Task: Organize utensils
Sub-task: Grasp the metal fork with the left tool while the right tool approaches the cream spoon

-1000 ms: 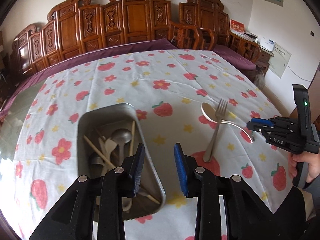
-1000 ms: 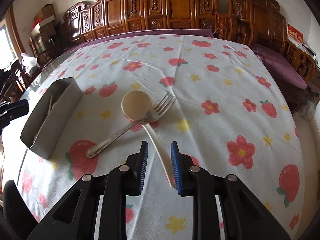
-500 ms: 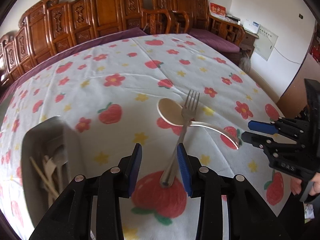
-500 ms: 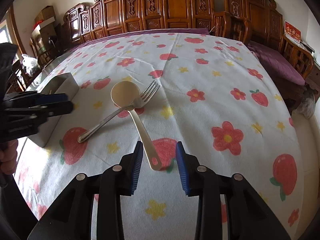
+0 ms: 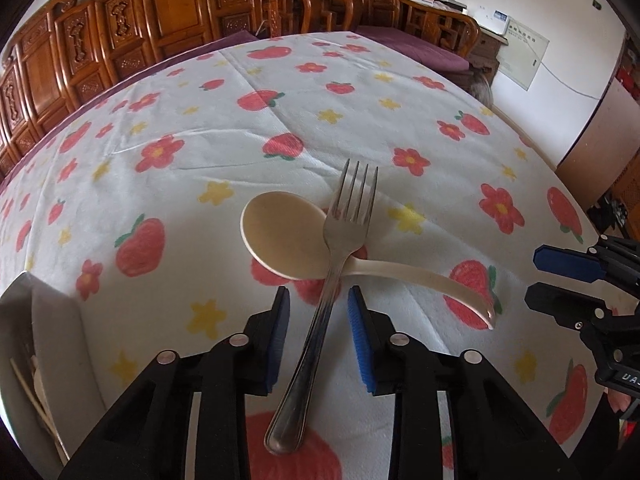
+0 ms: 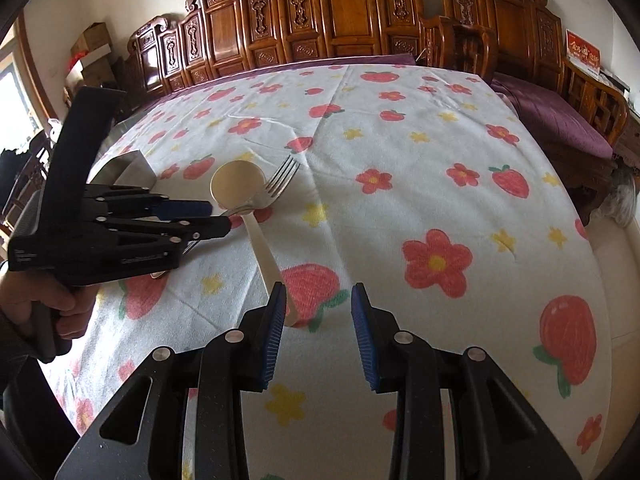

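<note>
Now your left hand-held gripper (image 5: 318,320) stands released, its pads either side of the fork (image 5: 334,280) handle without touching it. That fork lies across the cream spoon (image 5: 296,240) on the desk (image 5: 200,140). Your right hand-held gripper (image 6: 318,312) is also spread wide, with the spoon's handle tip just inside its left pad (image 6: 276,320).

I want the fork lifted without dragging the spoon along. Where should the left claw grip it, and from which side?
Grip the fork on its bare handle, short of where its neck crosses over the cream spoon. Come down from above with the open left claw, one finger on each side; the handle already runs between them, lying flat on the tablecloth.
</note>
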`<state>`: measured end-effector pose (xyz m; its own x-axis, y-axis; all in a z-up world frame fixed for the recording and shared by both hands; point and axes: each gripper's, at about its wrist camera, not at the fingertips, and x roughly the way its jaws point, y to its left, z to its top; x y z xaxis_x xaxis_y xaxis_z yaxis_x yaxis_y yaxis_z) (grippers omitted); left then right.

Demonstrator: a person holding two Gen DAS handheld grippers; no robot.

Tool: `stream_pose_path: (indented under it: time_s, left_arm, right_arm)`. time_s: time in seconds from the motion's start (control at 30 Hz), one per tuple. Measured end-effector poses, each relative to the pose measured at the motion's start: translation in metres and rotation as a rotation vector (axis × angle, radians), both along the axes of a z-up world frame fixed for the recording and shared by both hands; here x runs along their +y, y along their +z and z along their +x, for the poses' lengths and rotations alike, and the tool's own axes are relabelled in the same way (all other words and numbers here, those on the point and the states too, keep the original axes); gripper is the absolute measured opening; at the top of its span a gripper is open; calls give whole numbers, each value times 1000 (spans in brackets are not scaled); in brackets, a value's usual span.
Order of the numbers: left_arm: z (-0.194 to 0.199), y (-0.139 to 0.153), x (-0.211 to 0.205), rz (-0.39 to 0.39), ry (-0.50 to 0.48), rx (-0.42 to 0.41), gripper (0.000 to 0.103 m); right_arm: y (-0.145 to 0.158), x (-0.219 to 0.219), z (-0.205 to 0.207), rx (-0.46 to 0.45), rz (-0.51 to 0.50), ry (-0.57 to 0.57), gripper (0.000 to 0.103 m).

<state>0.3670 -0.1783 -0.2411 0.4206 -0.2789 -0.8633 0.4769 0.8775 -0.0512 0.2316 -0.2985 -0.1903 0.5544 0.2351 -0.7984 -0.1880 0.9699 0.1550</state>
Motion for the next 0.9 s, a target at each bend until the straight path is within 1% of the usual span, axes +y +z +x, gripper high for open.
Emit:
stream_pose_path:
  time_s: [0.1, 0.23, 0.27, 0.33, 0.37, 0.43, 0.53, 0.63, 0.8, 0.9]
  left_arm:
    - [4, -4, -6, 8, -9, 5, 19]
    - [7, -5, -8, 14, -12, -5, 15]
    - [7, -5, -8, 9, -13, -2, 11]
    - [7, -5, -7, 9, -16, -2, 10]
    - [6, -5, -7, 11, -18, -4, 7]
    - [4, -3, -5, 3, -18, -5, 6]
    - [-5, 4, -3, 0, -25, -41, 6]
    - [-11, 12, 2, -14, -22, -57, 6]
    - [-17, 32, 14, -46, -11, -84, 6]
    - [-19, 43, 20, -53, -6, -104, 6]
  right_arm:
    - [0, -2, 0, -1, 6, -4, 36]
    - [0, -3, 0, -2, 11, -6, 36]
    - [0, -3, 0, -2, 11, -6, 36]
    - [0, -4, 1, -1, 10, -5, 36]
    - [0, -3, 1, 0, 8, -4, 36]
    - [-1, -1, 2, 1, 4, -1, 36]
    - [-2, 3, 4, 1, 1, 4, 36]
    - [-2, 9, 9, 0, -2, 11, 36]
    - [-1, 21, 19, -7, -11, 25, 36]
    - [-2, 27, 29, -9, -15, 35, 36]
